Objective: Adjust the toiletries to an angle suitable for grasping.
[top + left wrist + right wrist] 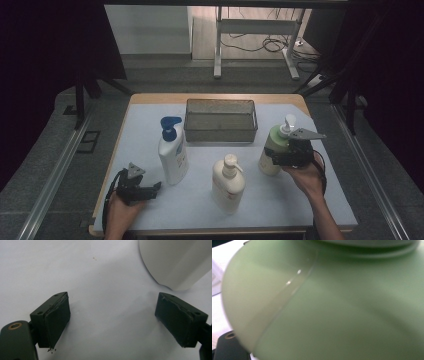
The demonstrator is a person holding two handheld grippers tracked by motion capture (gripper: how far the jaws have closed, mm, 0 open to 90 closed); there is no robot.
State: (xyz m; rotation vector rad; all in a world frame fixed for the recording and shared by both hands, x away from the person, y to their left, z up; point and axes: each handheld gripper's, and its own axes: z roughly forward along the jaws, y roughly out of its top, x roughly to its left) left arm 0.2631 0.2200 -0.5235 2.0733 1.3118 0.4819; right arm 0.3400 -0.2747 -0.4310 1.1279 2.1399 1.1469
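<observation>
Three pump bottles stand upright on the white surface (300, 200), all on the near side of the mesh tray (220, 120) that sits at the far middle. Taking that tray as the landmark: the white bottle (173, 157) with the blue pump stands just off the tray's near left corner, the cream bottle (228, 183) stands well in front of the tray's middle, and the green bottle (274, 149) with the white pump stands just off the tray's near right corner.

From the high view, the right gripper (287, 156) is against the green bottle's side, coming at it from the side away from the tray's middle, with the person's right hand (306, 176) behind it. The right gripper view is taken up by the bottle's green wall at very close range, so the bottle lies between the jaws, which stand wide; whether the pads press on it I cannot tell.

The left gripper (150, 190) rests low over the surface, farther from the tray than the white bottle and to that bottle's left, held by the left hand (119, 210). Its jaws are spread wide with nothing between them; in the left gripper view bare white surface shows in the gap, and the rounded base of the white bottle sits beyond the right-hand jaw, apart from it.
</observation>
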